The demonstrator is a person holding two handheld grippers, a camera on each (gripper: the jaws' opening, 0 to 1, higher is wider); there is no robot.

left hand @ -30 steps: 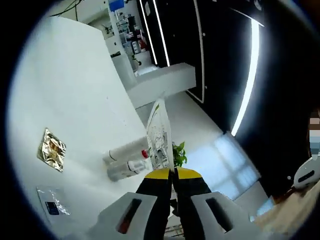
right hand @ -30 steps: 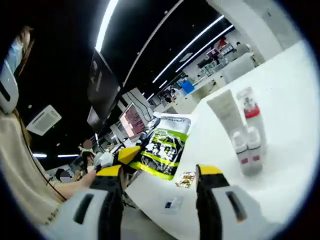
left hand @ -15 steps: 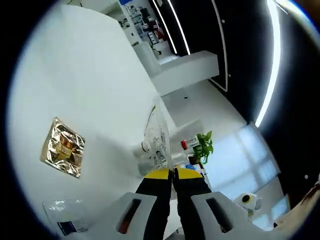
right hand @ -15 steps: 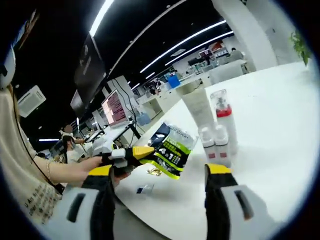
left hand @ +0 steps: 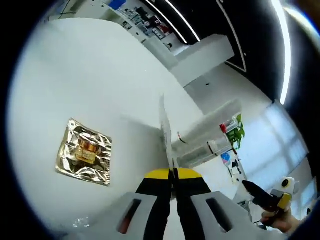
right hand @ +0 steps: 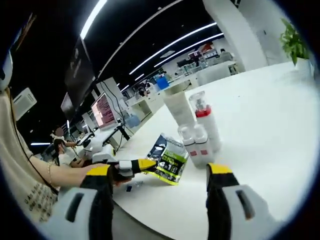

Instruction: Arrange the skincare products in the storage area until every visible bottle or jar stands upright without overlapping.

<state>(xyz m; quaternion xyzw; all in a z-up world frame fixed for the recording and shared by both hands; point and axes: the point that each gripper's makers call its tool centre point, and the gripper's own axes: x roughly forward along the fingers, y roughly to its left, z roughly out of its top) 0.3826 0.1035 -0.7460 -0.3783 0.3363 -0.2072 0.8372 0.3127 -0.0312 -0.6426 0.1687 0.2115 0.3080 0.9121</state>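
My left gripper (left hand: 173, 173) is shut on the edge of a green and black sachet (left hand: 165, 131), seen edge-on above the white table (left hand: 75, 75). From the right gripper view, that sachet (right hand: 171, 159) hangs low over the table just left of the bottles, held by the left gripper (right hand: 144, 164). A white tube (right hand: 178, 106), a clear bottle with a red collar (right hand: 204, 121) and two small white bottles (right hand: 194, 148) stand upright together. My right gripper (right hand: 160, 171) is open, with nothing between its fingers, short of the group.
A gold foil sachet (left hand: 84, 153) lies flat on the table to the left. A small clear packet (right hand: 131, 186) lies near the table's front edge. A potted plant (right hand: 295, 42) stands at the far right. Shelves and desks fill the room behind.
The left gripper has carried the sachet down and closer to the table, beside the bottles. The right gripper stays open, and its view has drawn back a little.
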